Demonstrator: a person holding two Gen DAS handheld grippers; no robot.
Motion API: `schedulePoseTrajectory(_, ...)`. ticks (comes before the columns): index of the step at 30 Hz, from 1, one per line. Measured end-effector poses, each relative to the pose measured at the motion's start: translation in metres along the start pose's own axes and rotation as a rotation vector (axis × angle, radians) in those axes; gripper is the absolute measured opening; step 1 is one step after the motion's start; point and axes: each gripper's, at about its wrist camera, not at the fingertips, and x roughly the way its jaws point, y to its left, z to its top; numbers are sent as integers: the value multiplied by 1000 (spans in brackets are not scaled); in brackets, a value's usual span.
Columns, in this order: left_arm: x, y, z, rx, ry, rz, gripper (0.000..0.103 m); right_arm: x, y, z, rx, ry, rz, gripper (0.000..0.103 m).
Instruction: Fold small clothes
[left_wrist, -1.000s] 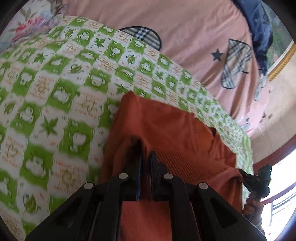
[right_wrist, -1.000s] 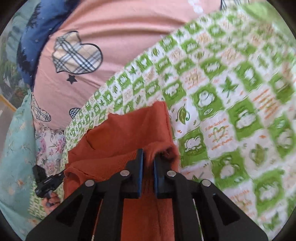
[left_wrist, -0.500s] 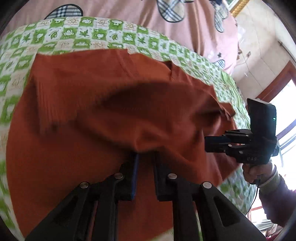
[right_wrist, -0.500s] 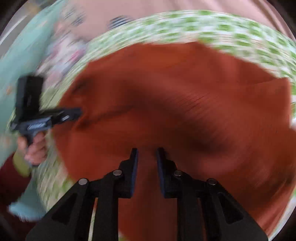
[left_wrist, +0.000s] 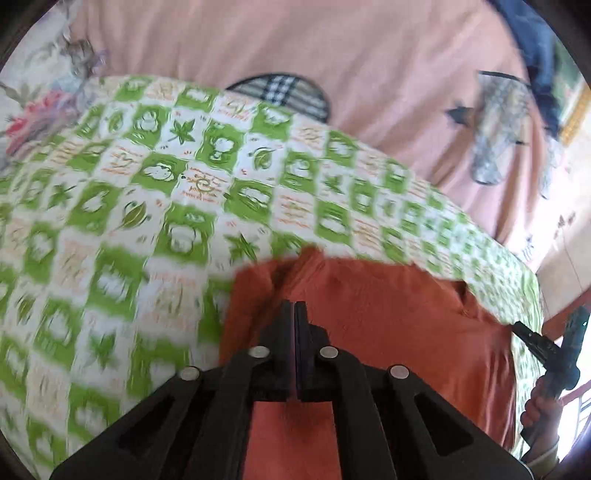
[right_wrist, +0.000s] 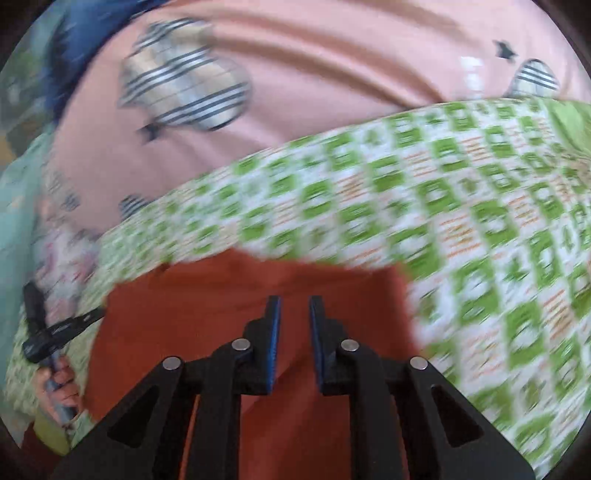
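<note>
A rust-orange garment (left_wrist: 388, 314) lies on a green-and-white patterned cloth (left_wrist: 147, 206). It also shows in the right wrist view (right_wrist: 207, 302). My left gripper (left_wrist: 294, 308) is shut, its tips at the garment's far left corner; whether cloth is pinched between them is unclear. My right gripper (right_wrist: 294, 306) stands a little open over the garment, with nothing between its fingers. The right gripper shows at the left view's right edge (left_wrist: 546, 347), and the left gripper at the right view's left edge (right_wrist: 51, 332). Both views are motion-blurred.
The patterned cloth (right_wrist: 461, 221) covers a pink sheet (left_wrist: 369, 66) with plaid heart and star prints. A blue fabric (right_wrist: 70, 44) lies at the far end, a floral fabric (left_wrist: 33, 110) at the left. Floor and a window frame show at the right.
Both grippers swung the garment up and laid it back flat on the cloth. The right gripper has opened and let go of the cloth. The left stays shut.
</note>
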Motion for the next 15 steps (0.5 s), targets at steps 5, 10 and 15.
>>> schedulePoseTrajectory(5,-32,-45,-73,119,46,-208,4,21,55,-63,-105,201,188,38)
schedulePoseTrajectory(10,-20,-74,-111,207,124,-204,4,58,113,-88,-346,341,260,38)
schedulePoseTrajectory(15,9,-58,-92,161,135,-81,4,104,108,-51,-281,300,140,35)
